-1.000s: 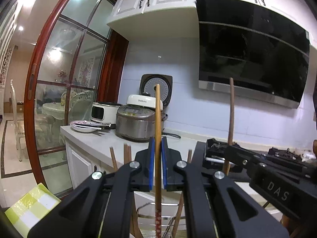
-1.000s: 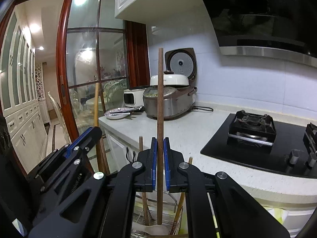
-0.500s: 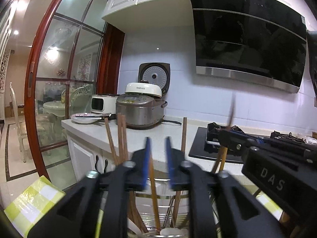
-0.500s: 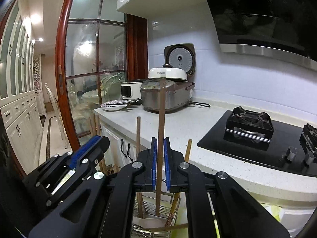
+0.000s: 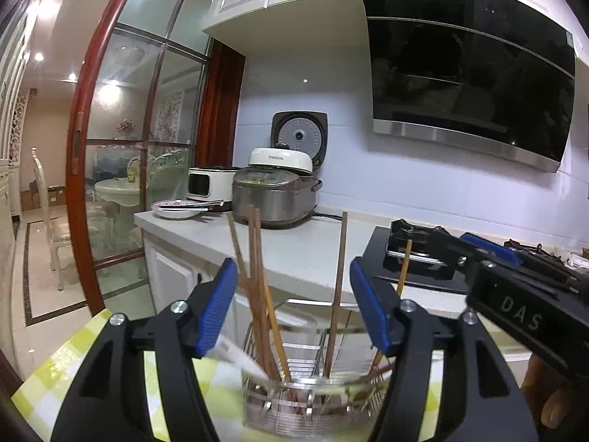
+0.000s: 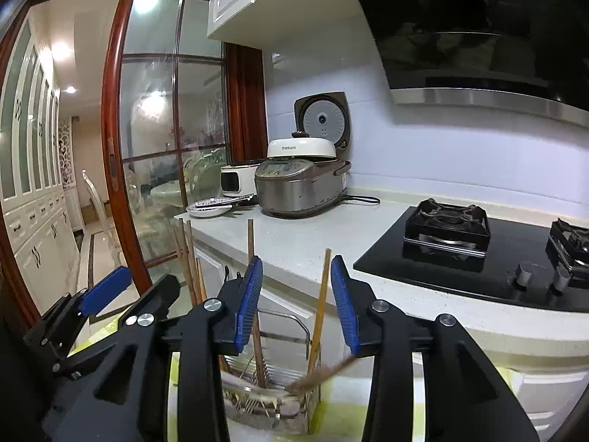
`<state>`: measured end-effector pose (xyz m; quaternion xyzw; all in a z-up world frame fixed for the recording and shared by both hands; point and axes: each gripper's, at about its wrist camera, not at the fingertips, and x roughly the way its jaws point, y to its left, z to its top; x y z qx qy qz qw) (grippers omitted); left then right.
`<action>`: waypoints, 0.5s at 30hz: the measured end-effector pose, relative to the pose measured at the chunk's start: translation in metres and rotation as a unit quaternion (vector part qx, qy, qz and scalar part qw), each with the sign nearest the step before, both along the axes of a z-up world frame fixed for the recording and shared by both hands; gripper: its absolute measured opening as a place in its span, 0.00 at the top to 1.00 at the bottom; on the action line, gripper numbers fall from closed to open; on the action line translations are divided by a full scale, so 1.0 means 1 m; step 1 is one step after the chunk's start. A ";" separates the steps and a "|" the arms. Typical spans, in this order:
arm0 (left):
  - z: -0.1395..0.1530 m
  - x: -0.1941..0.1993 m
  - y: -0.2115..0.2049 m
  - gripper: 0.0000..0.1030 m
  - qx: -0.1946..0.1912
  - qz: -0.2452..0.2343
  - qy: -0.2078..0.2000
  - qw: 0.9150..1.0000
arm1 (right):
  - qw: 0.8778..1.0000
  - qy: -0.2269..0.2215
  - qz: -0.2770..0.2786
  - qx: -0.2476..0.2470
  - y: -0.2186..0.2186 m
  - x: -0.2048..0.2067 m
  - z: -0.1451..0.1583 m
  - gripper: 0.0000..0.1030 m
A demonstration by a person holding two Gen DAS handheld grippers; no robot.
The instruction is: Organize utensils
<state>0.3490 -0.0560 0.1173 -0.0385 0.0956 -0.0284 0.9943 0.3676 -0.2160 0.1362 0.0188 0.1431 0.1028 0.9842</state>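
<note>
Both sets of tongs have just sprung apart: the left gripper (image 5: 291, 302) and the right gripper (image 6: 296, 300) each clamped an upright chopstick a second ago, and now their blue jaws stand wide with nothing pinched. The chopsticks (image 5: 257, 287) sit below in the wire utensil rack (image 5: 313, 401), so this drop looks done. The rack rests on a yellow checked cloth (image 5: 55, 379), near a white counter (image 6: 313, 235) with a rice cooker (image 6: 300, 188) and gas hob (image 6: 478, 254).

wooden chopsticks (image 5: 257, 276), shiny wire-metal holder (image 5: 313, 405), glossy black glass hob (image 6: 478, 276)
</note>
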 end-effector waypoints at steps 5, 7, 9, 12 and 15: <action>0.001 -0.029 0.001 0.29 0.013 0.016 0.016 1.000 | 1.000 -0.009 -0.001 0.006 -0.008 -0.029 -0.002 0.48; -0.001 -0.044 0.006 0.25 0.008 0.025 0.025 0.999 | 1.000 -0.013 0.000 0.004 -0.009 -0.044 -0.007 0.43; -0.005 -0.057 0.009 0.25 0.006 0.027 0.038 0.999 | 1.000 -0.013 0.002 0.003 -0.009 -0.056 -0.014 0.40; -0.010 -0.075 0.012 0.23 0.008 0.028 0.050 0.998 | 1.000 -0.009 0.007 0.003 -0.010 -0.074 -0.023 0.35; -0.014 -0.091 0.015 0.21 0.011 0.031 0.057 0.998 | 1.000 -0.005 0.008 0.006 -0.012 -0.092 -0.032 0.29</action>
